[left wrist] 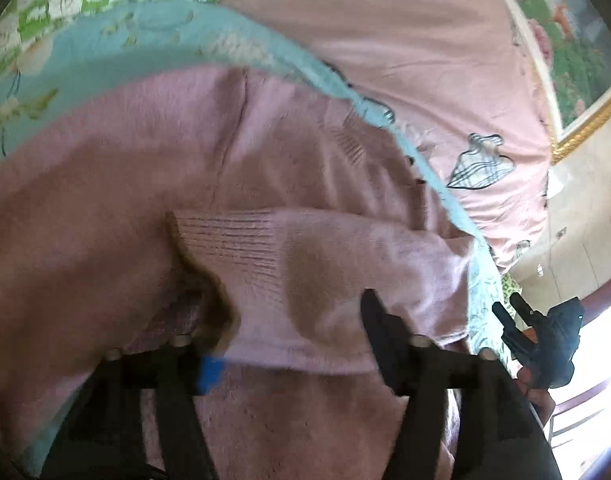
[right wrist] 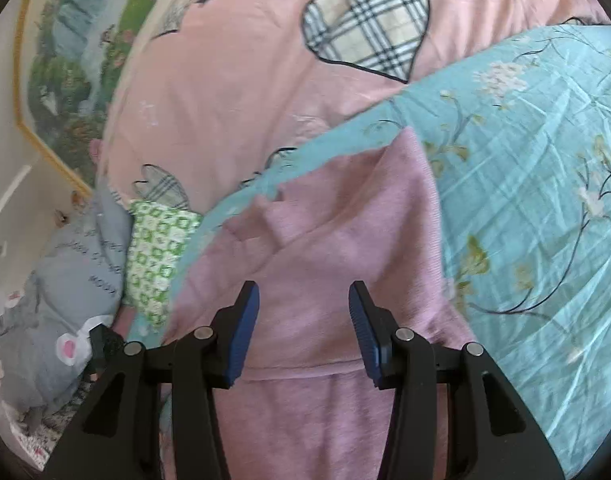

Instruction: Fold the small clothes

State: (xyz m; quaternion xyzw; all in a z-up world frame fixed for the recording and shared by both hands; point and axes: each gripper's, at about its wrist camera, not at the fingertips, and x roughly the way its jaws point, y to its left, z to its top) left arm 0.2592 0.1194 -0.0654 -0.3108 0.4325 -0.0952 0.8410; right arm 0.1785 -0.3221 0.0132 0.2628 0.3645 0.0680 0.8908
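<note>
Flat teal floral sheet point(right wrist: 525, 140) lies clear toward 2 o'clock; the grey printed cushion point(right wrist: 45, 300) and green checked pillow point(right wrist: 157, 248) probably crowd 9 o'clock.

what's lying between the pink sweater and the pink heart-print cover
A teal floral sheet: in the right wrist view its band separates the pink sweater from the heart-print cover.

Gold-framed landscape mural point(right wrist: 65, 92), pale wall point(right wrist: 9, 184), bright daylight at window point(left wrist: 601, 344)
</note>
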